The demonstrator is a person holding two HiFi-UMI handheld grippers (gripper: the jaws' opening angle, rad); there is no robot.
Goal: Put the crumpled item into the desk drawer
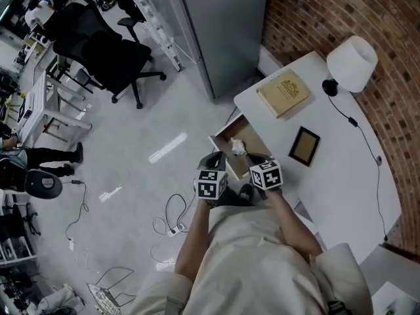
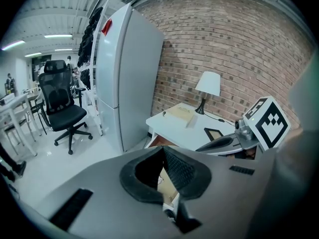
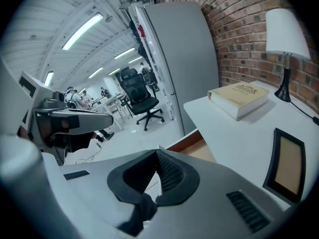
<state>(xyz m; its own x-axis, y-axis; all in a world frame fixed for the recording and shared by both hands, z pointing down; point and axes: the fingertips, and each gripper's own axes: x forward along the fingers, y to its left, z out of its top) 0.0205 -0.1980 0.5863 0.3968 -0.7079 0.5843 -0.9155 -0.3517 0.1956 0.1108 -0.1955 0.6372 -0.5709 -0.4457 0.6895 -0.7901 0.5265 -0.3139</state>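
Observation:
A crumpled white item (image 1: 238, 147) lies inside the open desk drawer (image 1: 226, 136), which juts out from the white desk (image 1: 341, 176). Both grippers hover at the drawer's near end. My left gripper (image 1: 215, 160) sits at the drawer's left front corner, and its pads (image 2: 174, 166) meet with nothing between them. My right gripper (image 1: 256, 157) is just right of the crumpled item, apart from it, and its pads (image 3: 169, 172) also meet on nothing. The drawer's brown inside (image 2: 168, 185) shows through the left jaws' gap. The drawer's edge (image 3: 187, 142) shows in the right gripper view.
On the desk stand a tan book (image 1: 283, 92), a white lamp (image 1: 352, 63) with its cord, and a dark picture frame (image 1: 304, 146). A grey cabinet (image 1: 223, 25) stands beside the desk. A black office chair (image 1: 105, 51) and floor cables (image 1: 172, 218) lie to the left.

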